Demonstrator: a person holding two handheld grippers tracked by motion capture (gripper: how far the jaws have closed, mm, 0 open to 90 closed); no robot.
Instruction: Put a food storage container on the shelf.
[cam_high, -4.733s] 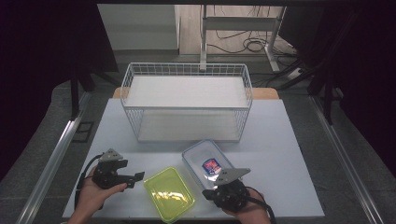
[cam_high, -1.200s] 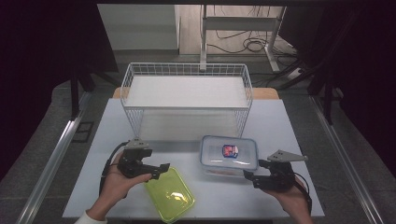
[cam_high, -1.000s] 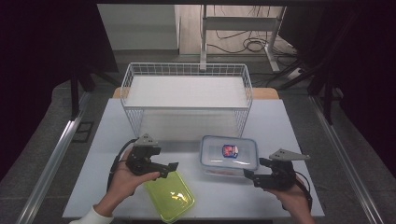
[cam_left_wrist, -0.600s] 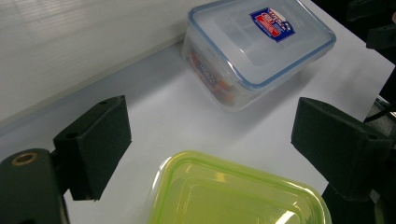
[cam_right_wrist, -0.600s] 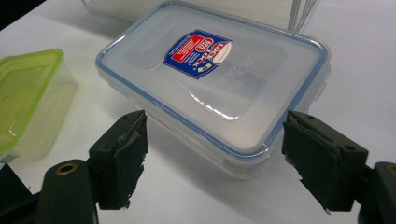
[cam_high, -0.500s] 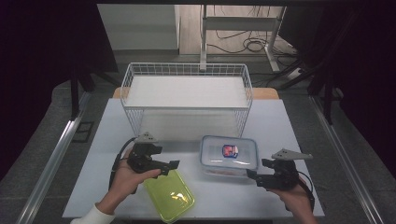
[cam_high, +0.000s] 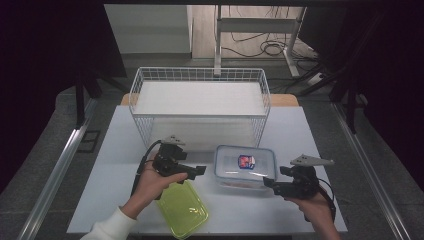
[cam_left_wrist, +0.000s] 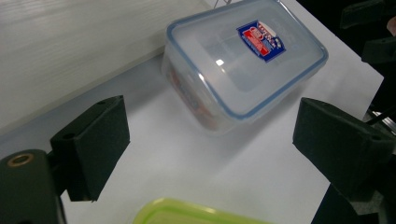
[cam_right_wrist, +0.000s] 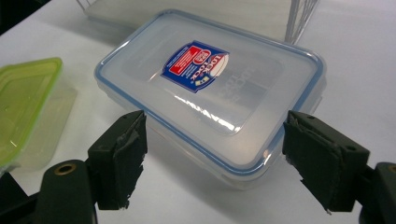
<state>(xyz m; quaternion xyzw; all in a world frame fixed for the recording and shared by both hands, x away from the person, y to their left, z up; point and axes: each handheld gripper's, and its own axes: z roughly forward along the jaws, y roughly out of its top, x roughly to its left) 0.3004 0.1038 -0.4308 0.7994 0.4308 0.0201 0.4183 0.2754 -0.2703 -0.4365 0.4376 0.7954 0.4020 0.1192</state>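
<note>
The clear container is seen at the frame's centre on the counter. The left claw is held open beside it. The right claw is likewise spread wide, empty, at lower right.

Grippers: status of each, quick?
Left gripper: open, holding nothing, aimed at the clear container.
Right gripper: open, empty, jaws on either side of the container's near end.

A: Item one, support?
B: White table, rectangular, matte top.
A: Resting directly on it?
B: Wire basket at the far side; clear blue-rimmed container, lid labelled, near centre; green-lidded container at the near edge, left of it, the two apart.
</note>
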